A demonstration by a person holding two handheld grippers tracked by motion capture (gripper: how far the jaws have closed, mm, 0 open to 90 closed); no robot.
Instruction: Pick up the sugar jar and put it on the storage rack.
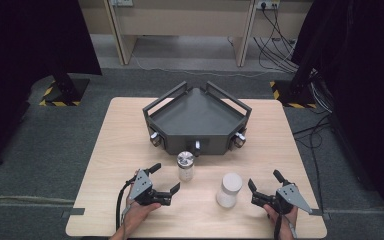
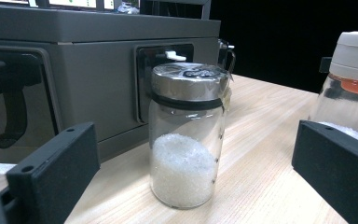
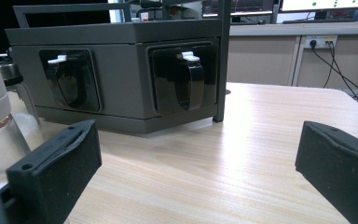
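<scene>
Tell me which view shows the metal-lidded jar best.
Left gripper view: the metal-lidded jar stands centred and close, white granules visible. The high view shows it small from above; the right gripper view catches just a sliver at its left edge.

Open tabletop (image 1: 120,145) lies left and right of the grey rack (image 1: 197,120). The metal-lidded jar (image 1: 185,166) stands just before the rack's front face, blocking it; the white-lidded jar (image 1: 228,189) stands apart, leaving a lane between them.
</scene>
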